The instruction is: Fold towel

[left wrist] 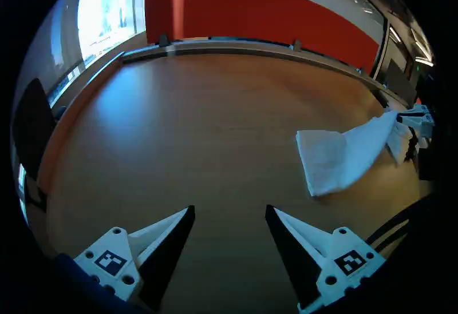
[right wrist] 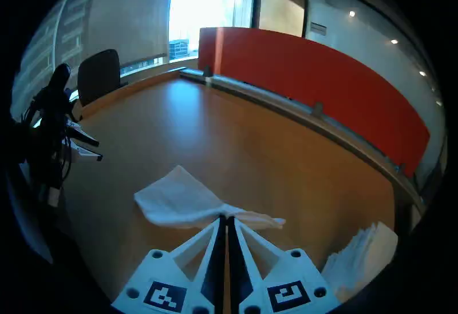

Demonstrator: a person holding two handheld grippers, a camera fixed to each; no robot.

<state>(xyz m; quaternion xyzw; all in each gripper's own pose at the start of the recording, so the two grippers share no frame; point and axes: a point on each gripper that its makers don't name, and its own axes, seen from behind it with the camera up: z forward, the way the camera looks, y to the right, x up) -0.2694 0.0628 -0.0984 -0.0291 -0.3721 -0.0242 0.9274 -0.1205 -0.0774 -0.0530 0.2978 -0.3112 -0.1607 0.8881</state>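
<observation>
Right fingers (right wrist: 197, 245) pressed together on towel (right wrist: 177, 202) edge, raised off desk (right wrist: 229, 142); left fingers (left wrist: 163, 237) spread wide, empty. Judged soft, light, limp; free corner best hold.

The left gripper (left wrist: 229, 208) has two white, wedge-shaped jaws, each tapering to a point and faced in black on the inner side. Each jaw carries a square black-and-white marker (left wrist: 111, 261), with small round screw holes (left wrist: 117, 230) set around the marker. The right gripper (right wrist: 226, 219) is built alike: white tapered jaws with black inner edges, a square marker on each, and dark round holes beside the marker.
</observation>
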